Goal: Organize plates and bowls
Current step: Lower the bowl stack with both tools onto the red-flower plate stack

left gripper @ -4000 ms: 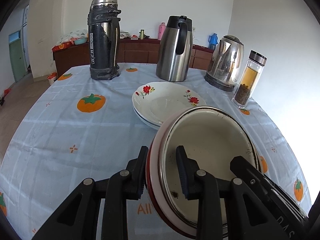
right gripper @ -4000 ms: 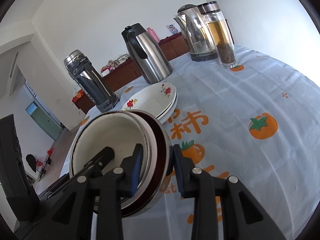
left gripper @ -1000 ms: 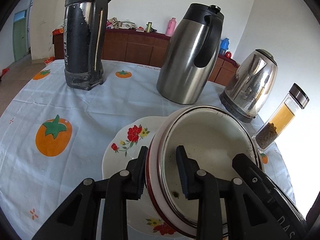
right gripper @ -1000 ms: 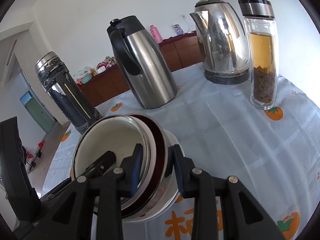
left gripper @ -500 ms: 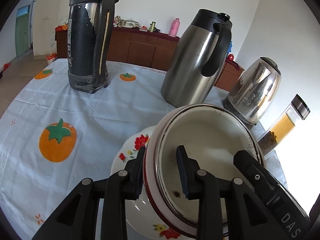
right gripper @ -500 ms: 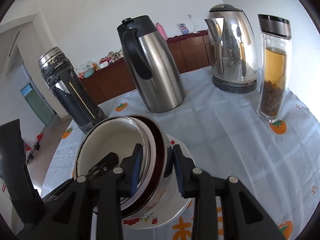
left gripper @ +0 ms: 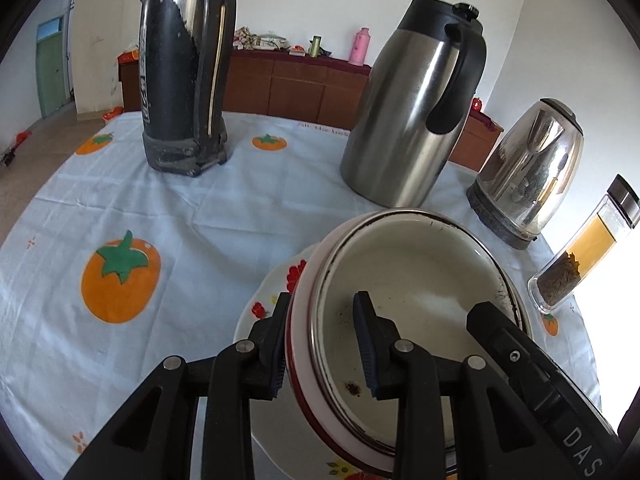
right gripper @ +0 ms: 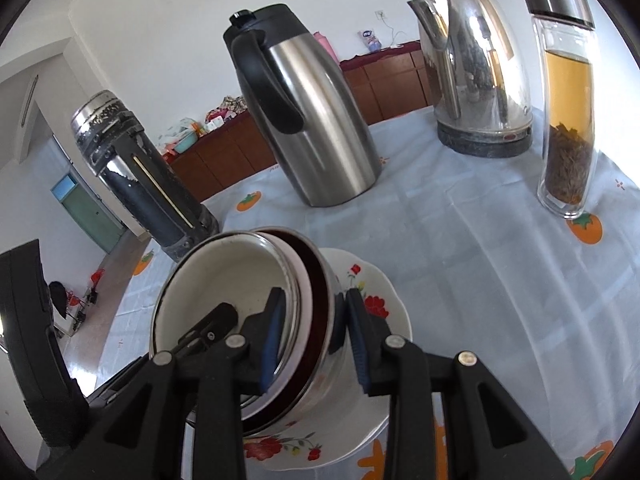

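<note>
A stack of enamel bowls point(left gripper: 416, 280), white inside with red-brown outer walls, is held between both grippers over the floral white plates point(left gripper: 264, 316). My left gripper point(left gripper: 324, 344) is shut on the near left rim of the bowls. My right gripper point(right gripper: 312, 340) is shut on the opposite rim of the bowls point(right gripper: 224, 280). The bowls sit low on or just above the floral plates point(right gripper: 376, 304); contact is hidden. Each gripper's black body shows in the other's view.
On the tomato-print tablecloth point(left gripper: 120, 208) stand a black thermos point(left gripper: 184, 64), a steel carafe point(left gripper: 412, 108), an electric kettle point(left gripper: 528, 172) and a glass tea bottle point(left gripper: 584, 248). A wooden sideboard point(left gripper: 296, 84) runs along the far wall.
Both grippers carried the bowl stack forward from the near table to over the floral plates, then lowered it toward them. Both grips stayed shut.
</note>
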`<state>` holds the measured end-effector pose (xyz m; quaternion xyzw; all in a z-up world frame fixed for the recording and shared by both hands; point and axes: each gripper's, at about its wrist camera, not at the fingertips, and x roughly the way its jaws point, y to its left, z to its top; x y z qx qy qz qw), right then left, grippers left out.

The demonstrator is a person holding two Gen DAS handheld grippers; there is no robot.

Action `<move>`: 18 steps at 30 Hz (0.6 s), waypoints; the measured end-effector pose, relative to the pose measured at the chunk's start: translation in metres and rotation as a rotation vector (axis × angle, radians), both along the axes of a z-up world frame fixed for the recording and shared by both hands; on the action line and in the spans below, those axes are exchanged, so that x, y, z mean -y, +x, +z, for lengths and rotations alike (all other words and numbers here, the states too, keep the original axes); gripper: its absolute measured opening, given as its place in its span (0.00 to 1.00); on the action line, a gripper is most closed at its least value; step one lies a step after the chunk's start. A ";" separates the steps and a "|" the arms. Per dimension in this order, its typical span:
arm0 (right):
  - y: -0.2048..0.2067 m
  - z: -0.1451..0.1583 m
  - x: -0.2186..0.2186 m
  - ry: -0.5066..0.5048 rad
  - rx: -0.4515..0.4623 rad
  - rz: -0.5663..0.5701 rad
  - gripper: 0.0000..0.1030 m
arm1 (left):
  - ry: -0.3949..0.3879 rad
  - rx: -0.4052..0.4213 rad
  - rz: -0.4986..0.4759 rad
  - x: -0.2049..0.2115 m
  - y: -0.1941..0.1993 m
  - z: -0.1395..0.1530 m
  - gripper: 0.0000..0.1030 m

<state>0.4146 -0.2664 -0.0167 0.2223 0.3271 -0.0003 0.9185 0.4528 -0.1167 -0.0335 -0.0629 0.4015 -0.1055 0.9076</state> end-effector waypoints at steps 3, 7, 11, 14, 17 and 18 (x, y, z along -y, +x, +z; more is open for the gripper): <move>0.003 -0.005 0.001 0.011 -0.014 0.000 0.30 | 0.010 -0.006 0.000 0.002 0.001 -0.003 0.32; 0.005 -0.007 0.001 0.005 -0.028 -0.005 0.30 | 0.005 -0.026 -0.003 0.002 0.003 -0.006 0.32; 0.006 -0.009 0.002 0.009 -0.035 -0.003 0.30 | 0.012 -0.026 -0.003 0.003 0.003 -0.007 0.31; 0.006 -0.009 0.002 0.007 -0.035 -0.002 0.30 | 0.016 -0.024 -0.006 0.003 0.003 -0.007 0.31; 0.006 -0.012 0.004 0.016 -0.038 -0.003 0.30 | 0.028 -0.016 -0.010 0.005 0.002 -0.007 0.31; 0.006 -0.012 0.005 0.018 -0.040 -0.004 0.30 | 0.031 -0.013 -0.012 0.005 0.002 -0.006 0.31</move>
